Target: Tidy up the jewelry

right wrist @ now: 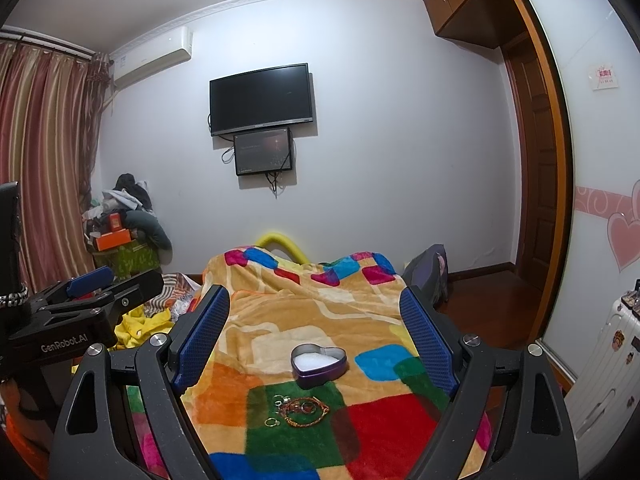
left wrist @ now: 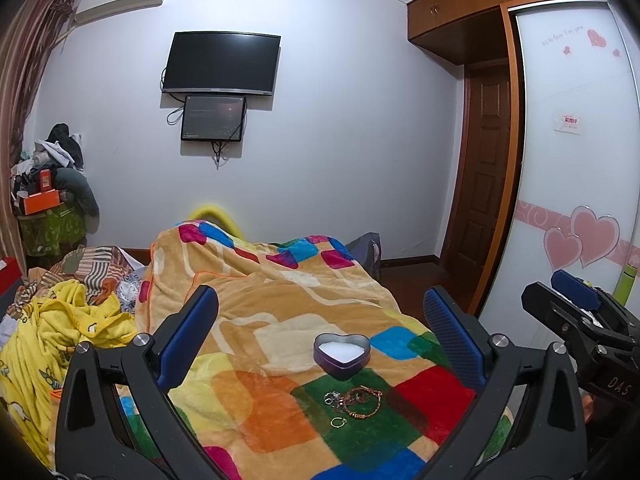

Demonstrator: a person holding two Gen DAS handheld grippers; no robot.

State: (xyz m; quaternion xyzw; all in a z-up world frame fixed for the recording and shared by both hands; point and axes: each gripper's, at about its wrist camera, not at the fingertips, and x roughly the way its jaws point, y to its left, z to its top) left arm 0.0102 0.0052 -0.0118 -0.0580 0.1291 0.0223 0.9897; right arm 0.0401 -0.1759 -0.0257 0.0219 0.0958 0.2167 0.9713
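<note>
White lettering "GenRobot.AI" runs along the black body of the left hand-held gripper (right wrist: 89, 286), seen from the right wrist camera. The letters "DAS" stand in white on the black body of the right hand-held gripper (left wrist: 576, 294), seen from the left wrist camera. The wardrobe door (left wrist: 576, 152) carries a faint line of script and a small card with red characters, both too blurred to read.
</note>
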